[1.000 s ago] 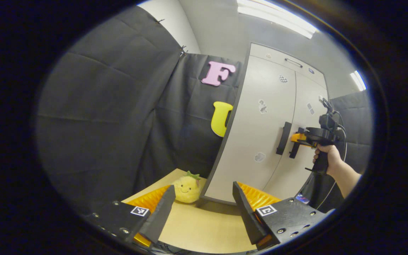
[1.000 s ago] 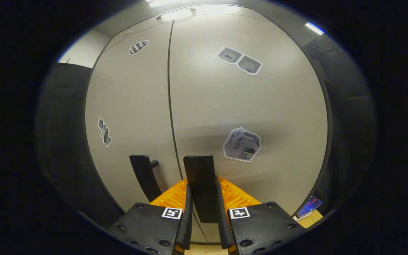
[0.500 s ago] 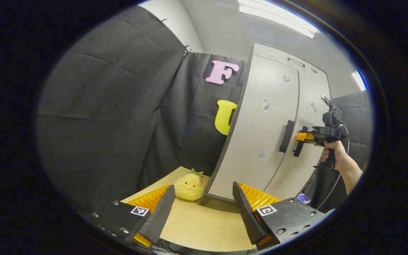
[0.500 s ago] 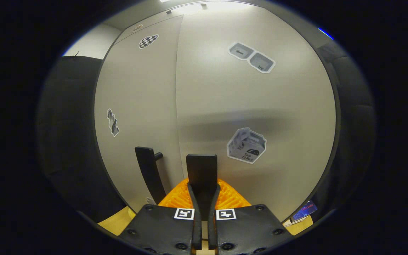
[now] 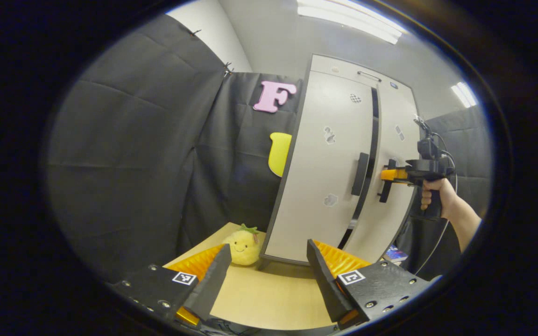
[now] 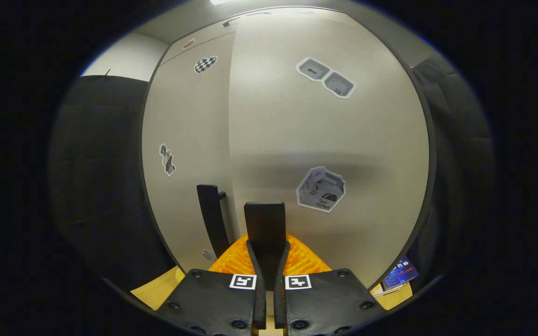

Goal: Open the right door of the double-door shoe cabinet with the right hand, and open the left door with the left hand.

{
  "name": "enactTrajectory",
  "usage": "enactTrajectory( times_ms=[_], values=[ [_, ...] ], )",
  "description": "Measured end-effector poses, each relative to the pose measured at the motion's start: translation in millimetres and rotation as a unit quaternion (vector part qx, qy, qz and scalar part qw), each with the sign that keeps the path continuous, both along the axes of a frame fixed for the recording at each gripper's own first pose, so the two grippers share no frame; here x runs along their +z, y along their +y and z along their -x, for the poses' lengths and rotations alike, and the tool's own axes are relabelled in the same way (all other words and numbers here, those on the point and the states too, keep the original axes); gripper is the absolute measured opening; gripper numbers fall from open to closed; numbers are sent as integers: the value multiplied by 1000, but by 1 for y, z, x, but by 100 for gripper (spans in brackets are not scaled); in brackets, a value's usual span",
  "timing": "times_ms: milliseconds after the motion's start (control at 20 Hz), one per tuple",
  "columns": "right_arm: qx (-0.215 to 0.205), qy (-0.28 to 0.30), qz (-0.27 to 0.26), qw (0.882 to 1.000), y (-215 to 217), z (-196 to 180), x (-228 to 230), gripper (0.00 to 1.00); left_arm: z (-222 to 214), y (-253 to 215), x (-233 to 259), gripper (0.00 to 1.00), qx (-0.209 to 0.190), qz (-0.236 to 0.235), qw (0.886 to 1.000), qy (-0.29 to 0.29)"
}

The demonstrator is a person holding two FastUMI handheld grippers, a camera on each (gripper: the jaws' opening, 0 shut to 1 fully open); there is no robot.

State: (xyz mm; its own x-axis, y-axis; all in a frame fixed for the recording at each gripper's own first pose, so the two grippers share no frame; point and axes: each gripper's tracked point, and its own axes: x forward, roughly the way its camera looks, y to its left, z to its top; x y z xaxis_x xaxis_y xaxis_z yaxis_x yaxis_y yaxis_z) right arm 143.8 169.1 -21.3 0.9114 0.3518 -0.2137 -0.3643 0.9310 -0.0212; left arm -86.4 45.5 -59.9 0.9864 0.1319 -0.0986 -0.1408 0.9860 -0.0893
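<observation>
The pale shoe cabinet stands on the wooden table. In the left gripper view its left door point(image 5: 325, 186) is flush and its right door point(image 5: 395, 200) stands slightly ajar, with a dark gap between them. My right gripper point(image 5: 389, 174), held by a hand point(image 5: 433, 192), is shut on the right door's black handle point(image 5: 383, 189). In the right gripper view that handle point(image 6: 264, 224) sits clamped in my right gripper point(image 6: 266, 249), and the left door's handle point(image 6: 212, 217) is free beside it. My left gripper point(image 5: 266, 263) hangs open over the table, well short of the left handle point(image 5: 360, 174).
A yellow pineapple plush point(image 5: 242, 245) sits on the table point(image 5: 269, 298) by the cabinet's left corner. A blue booklet point(image 6: 399, 277) lies at the cabinet's right foot. Black cloth walls close in on both sides.
My right gripper closed on the right door's handle and drew the door out a little, so a dark gap now shows between the doors. My left gripper stayed open, hardly moving.
</observation>
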Motion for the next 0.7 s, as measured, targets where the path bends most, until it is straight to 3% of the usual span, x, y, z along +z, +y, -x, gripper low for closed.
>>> enactTrajectory(
  times_ms=[700],
  values=[
    [-13,-18,-20,1000,-64,74,11,8,-19,-48,3,91,-70,-21,997,-1]
  ],
)
